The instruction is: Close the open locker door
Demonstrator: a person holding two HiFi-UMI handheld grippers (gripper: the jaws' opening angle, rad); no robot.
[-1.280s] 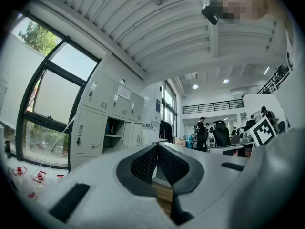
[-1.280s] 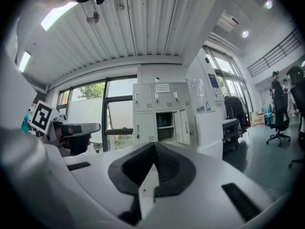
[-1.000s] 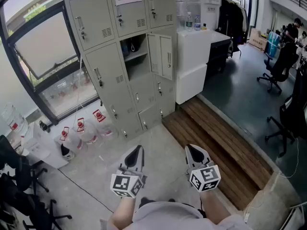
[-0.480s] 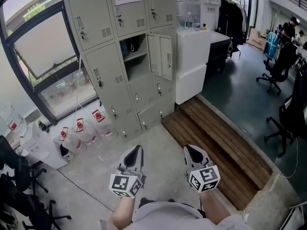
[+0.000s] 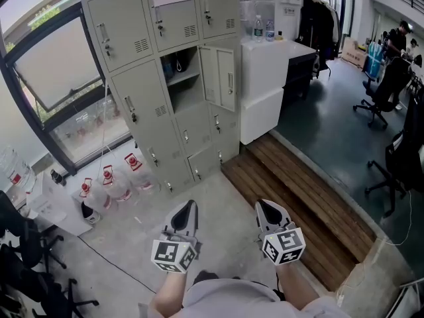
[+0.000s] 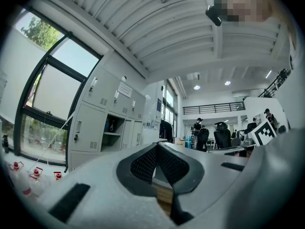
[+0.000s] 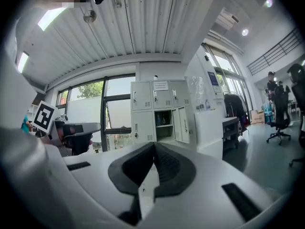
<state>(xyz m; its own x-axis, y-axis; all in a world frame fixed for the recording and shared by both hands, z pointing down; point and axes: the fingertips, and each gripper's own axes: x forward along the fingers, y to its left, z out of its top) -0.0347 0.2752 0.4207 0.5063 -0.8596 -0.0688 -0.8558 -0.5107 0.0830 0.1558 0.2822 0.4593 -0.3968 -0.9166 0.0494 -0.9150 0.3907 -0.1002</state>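
Note:
A grey locker bank stands ahead against the window wall. One middle compartment is open, and its door swings out to the right. Low in the head view, far short of the lockers, are my left gripper and right gripper, side by side. Both are shut with nothing between their jaws. In the left gripper view the left gripper points toward the open compartment. Past the right gripper, the right gripper view shows the door standing ajar.
Several water jugs sit on the floor left of the lockers. A white cabinet with bottles on top adjoins the lockers at the right. A wooden step runs along the right. Office chairs and people are farther right.
The head view has shifted slightly, so the lockers sit a little more to the left. Both grippers keep their places and stay shut.

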